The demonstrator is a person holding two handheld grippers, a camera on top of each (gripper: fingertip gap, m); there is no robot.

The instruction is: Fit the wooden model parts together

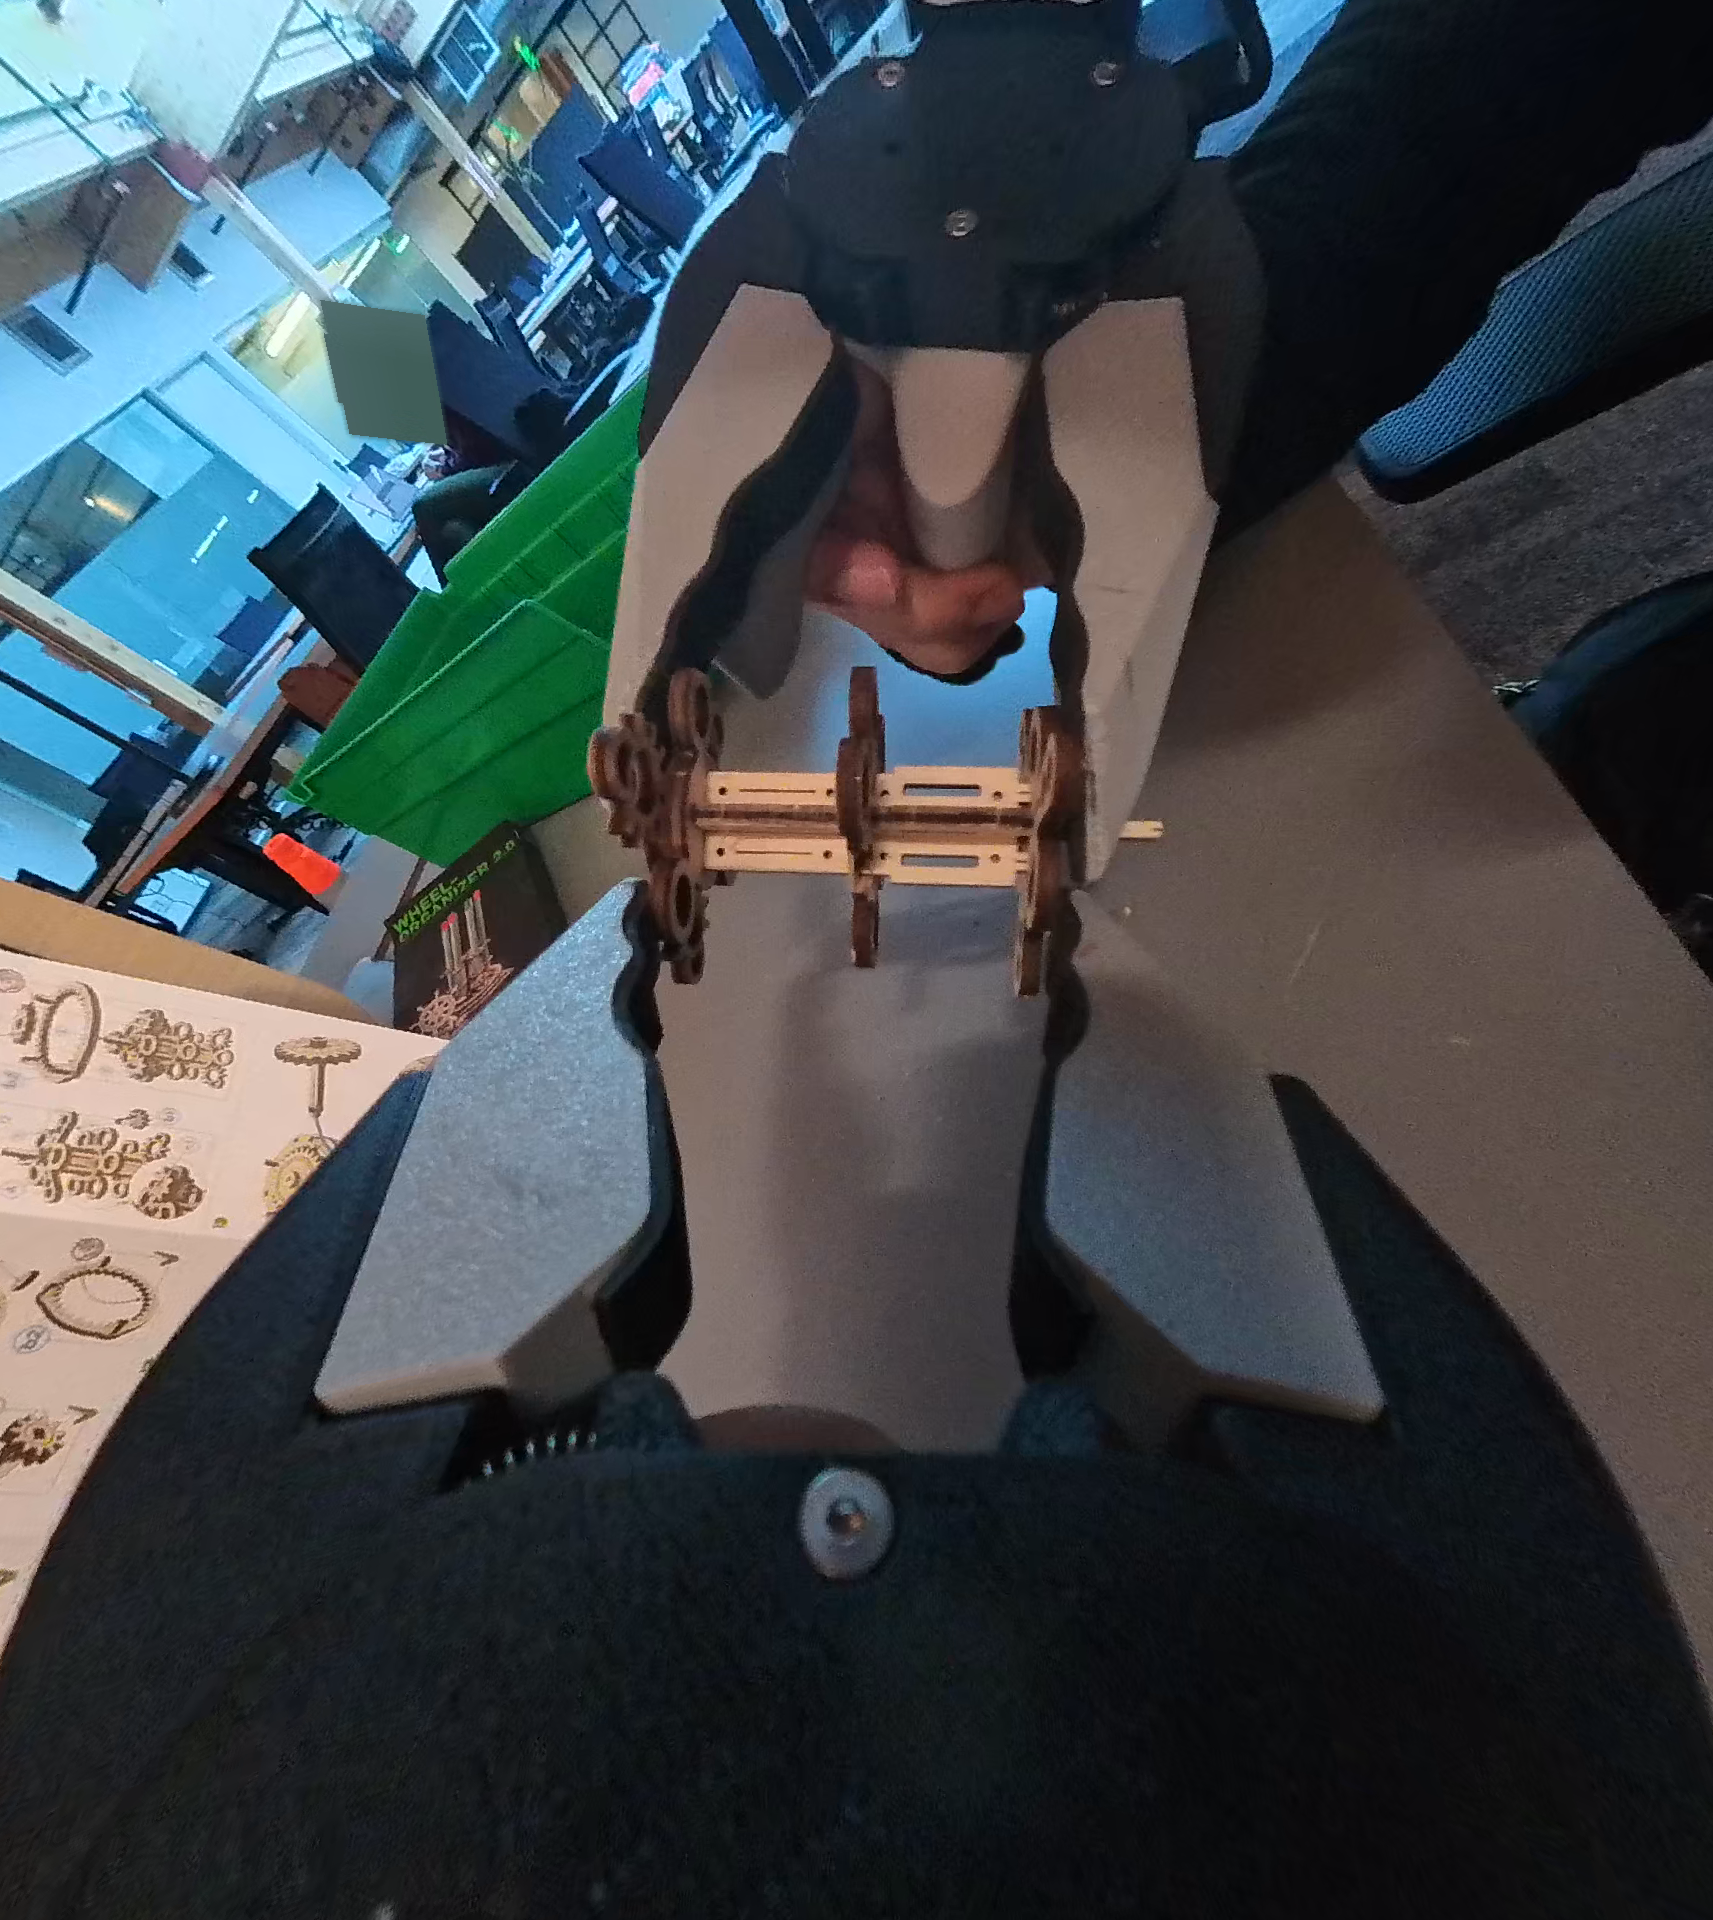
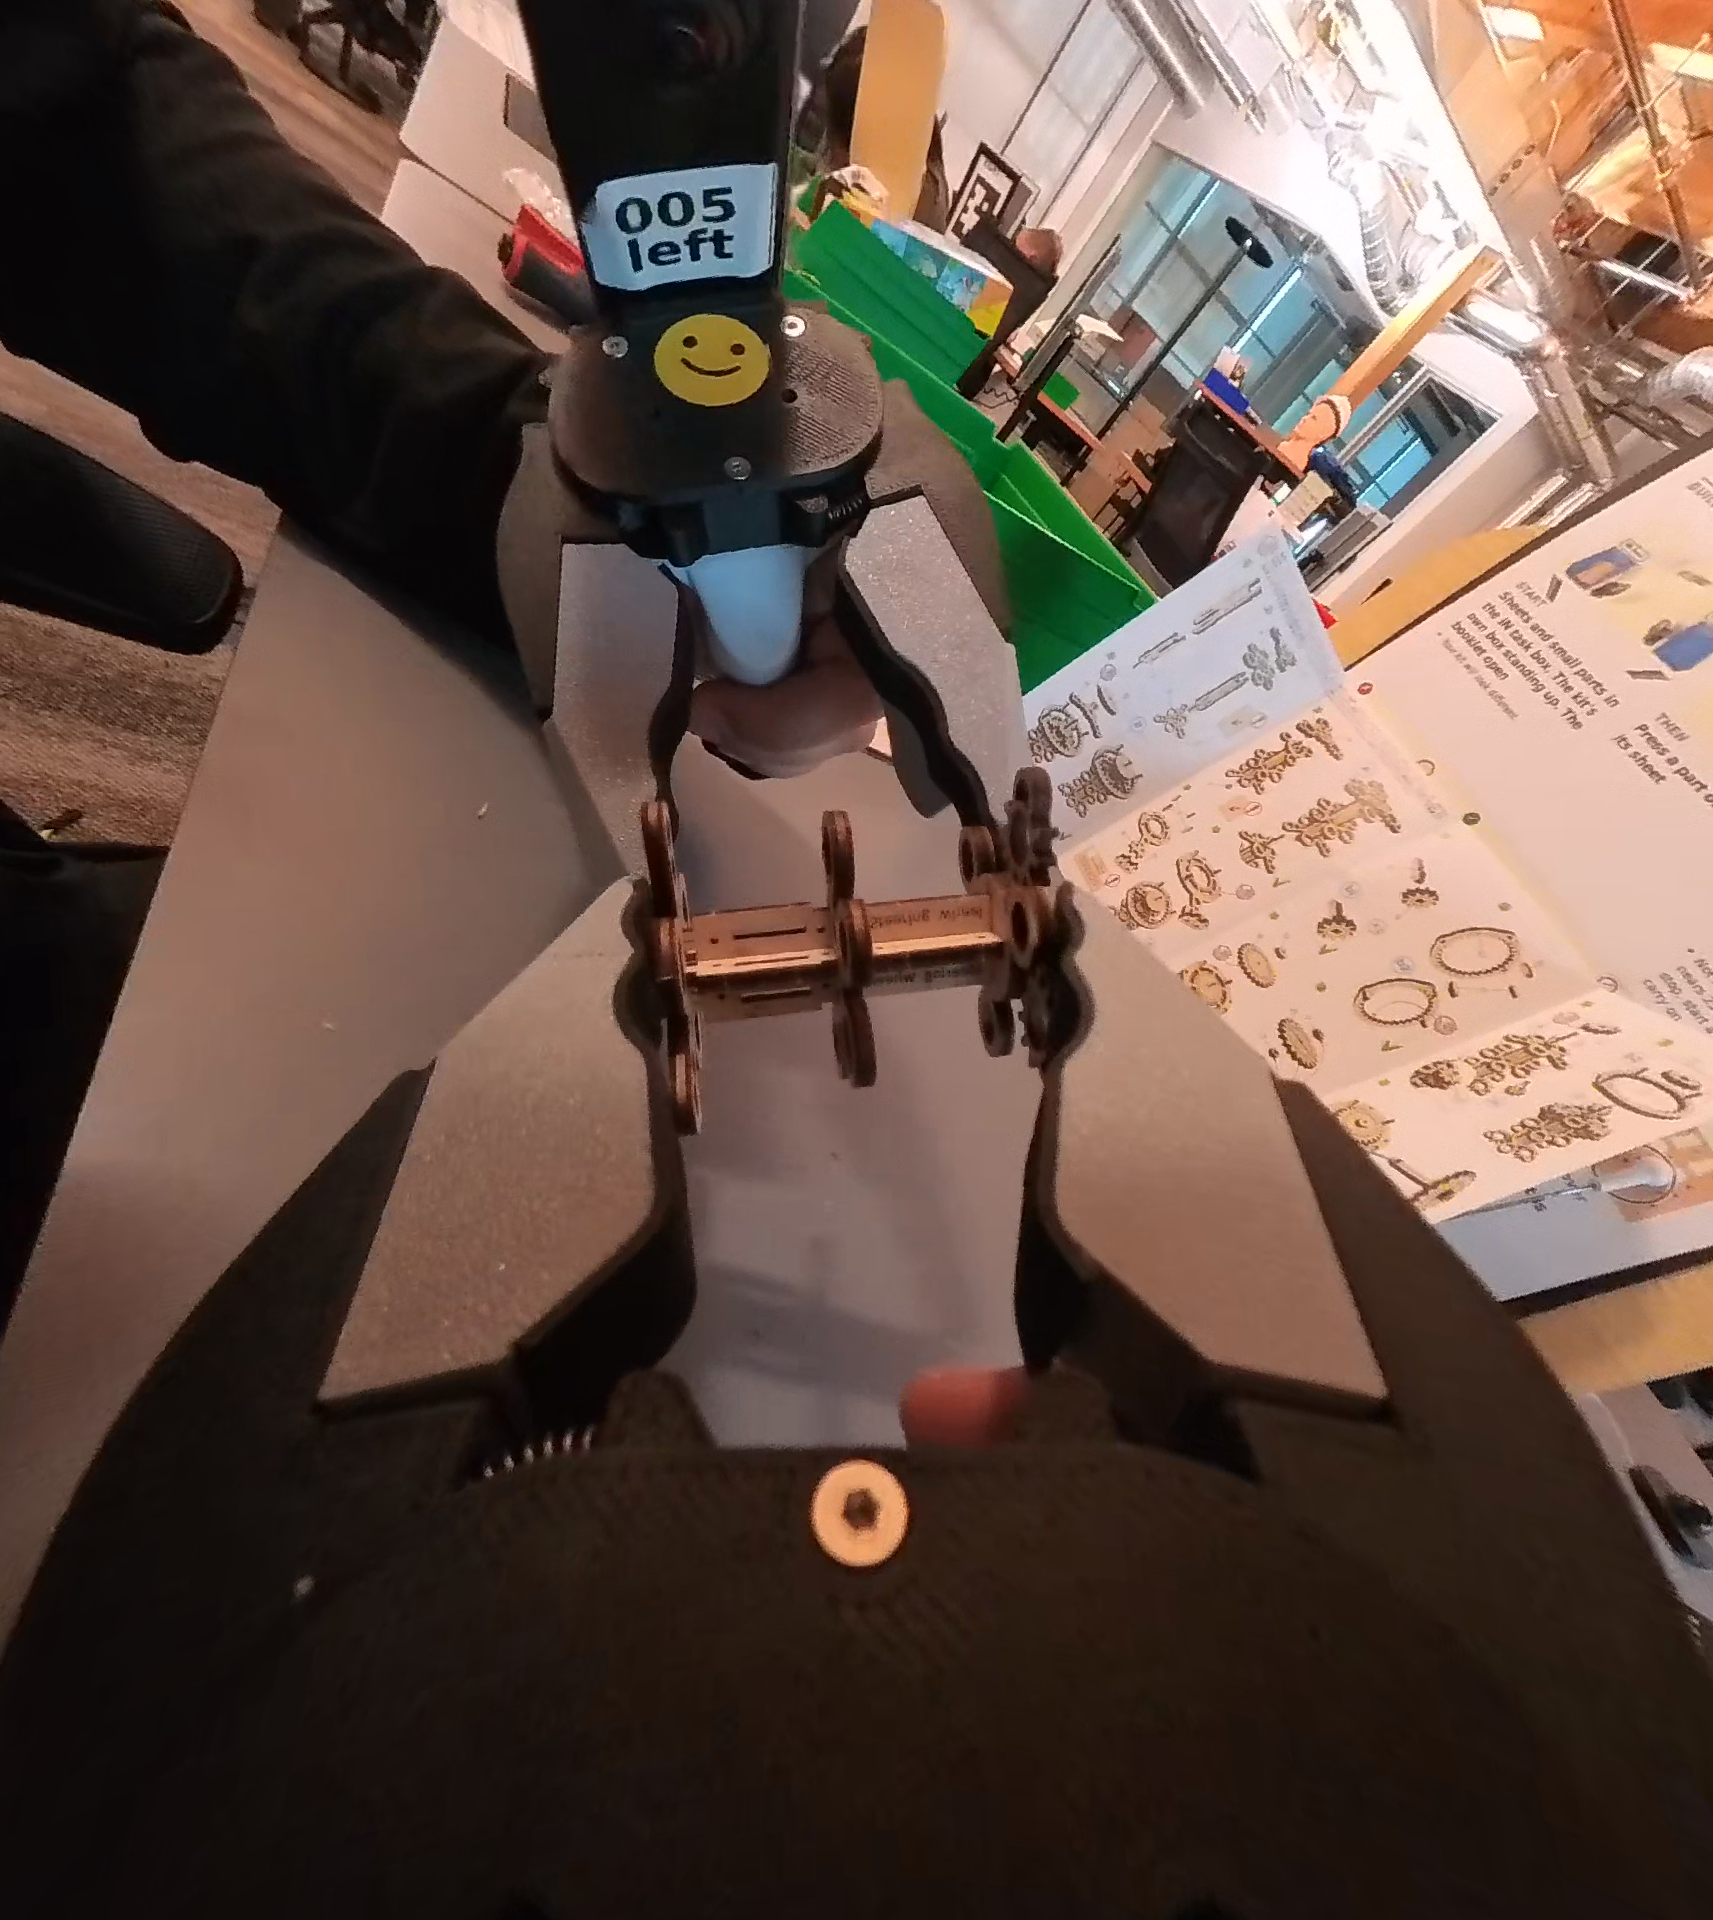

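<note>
The wooden model (image 1: pixel 862 821) is a pale axle with three dark lobed discs, one at each end and one in the middle. It is held above the grey table (image 1: pixel 1351 1039). My left gripper (image 1: pixel 857 935) comes from below with its fingers against the two end discs. My right gripper (image 1: pixel 867 707) faces it from the far side, with its fingers on the same end discs. In the right wrist view the model (image 2: pixel 852 956) sits between my right gripper's (image 2: pixel 852 951) tips, and the left gripper (image 2: pixel 821 821) grips its upper lobes.
Green bins (image 1: pixel 478 707) stand at the table's far left, with a dark kit box (image 1: pixel 457 935) before them. An instruction sheet (image 1: pixel 52 1143) lies at the left and also shows in the right wrist view (image 2: pixel 1351 883). A small wooden stick (image 1: pixel 1143 828) lies on the table. An office chair (image 1: pixel 1610 343) stands beyond the edge. Left and right tips are no more than a few centimetres apart.
</note>
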